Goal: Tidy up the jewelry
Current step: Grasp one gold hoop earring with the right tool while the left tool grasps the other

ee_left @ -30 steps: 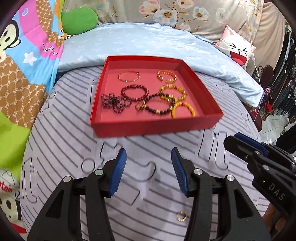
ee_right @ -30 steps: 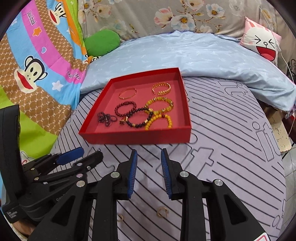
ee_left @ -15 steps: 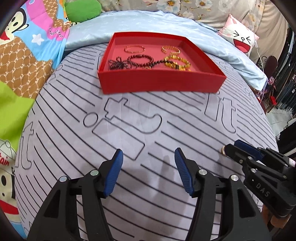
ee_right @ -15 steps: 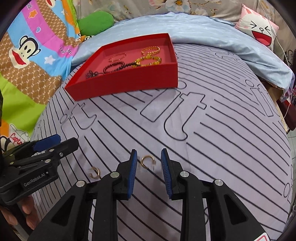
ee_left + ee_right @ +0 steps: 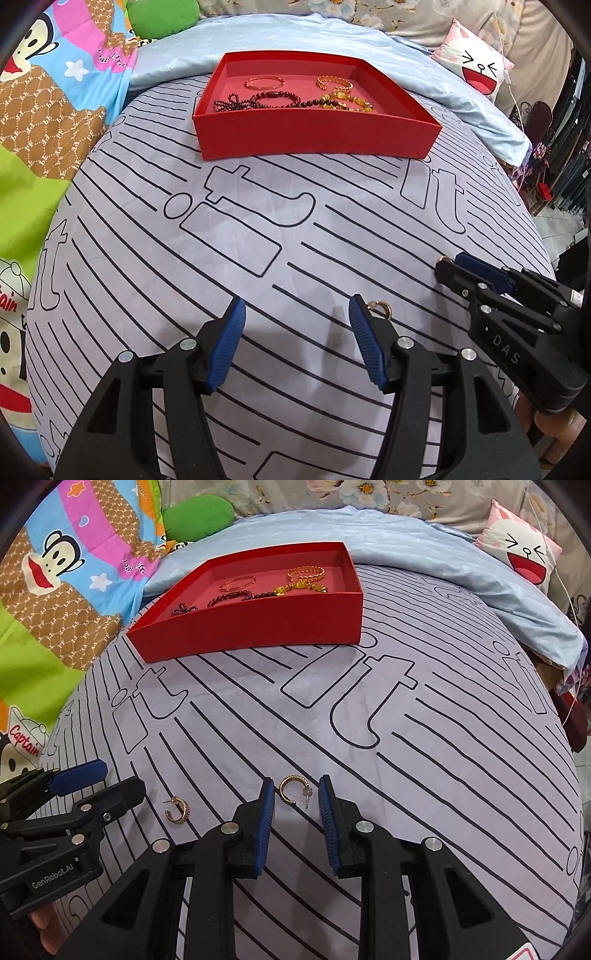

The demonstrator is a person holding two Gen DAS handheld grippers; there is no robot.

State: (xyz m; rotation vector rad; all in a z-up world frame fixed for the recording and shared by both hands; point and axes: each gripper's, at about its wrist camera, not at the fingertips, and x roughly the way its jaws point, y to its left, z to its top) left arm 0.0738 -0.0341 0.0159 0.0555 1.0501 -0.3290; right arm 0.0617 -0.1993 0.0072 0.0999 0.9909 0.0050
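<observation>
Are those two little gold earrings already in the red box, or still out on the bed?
Still out. Both earrings lie on the striped sheet, well short of the red box, which holds only bracelets.

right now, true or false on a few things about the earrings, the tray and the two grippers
1. Two gold hoop earrings lie on the striped sheet, outside the red tray. True: one earring sits between the right gripper's jaws, the other earring lies to its left.
2. The right gripper is clamped on an earring. False: its pads stand apart from it, though the jaws have just been closing.
3. The red tray holds bracelets. True.
4. The left gripper holds a bracelet. False: its jaws are open with nothing between them.
</observation>
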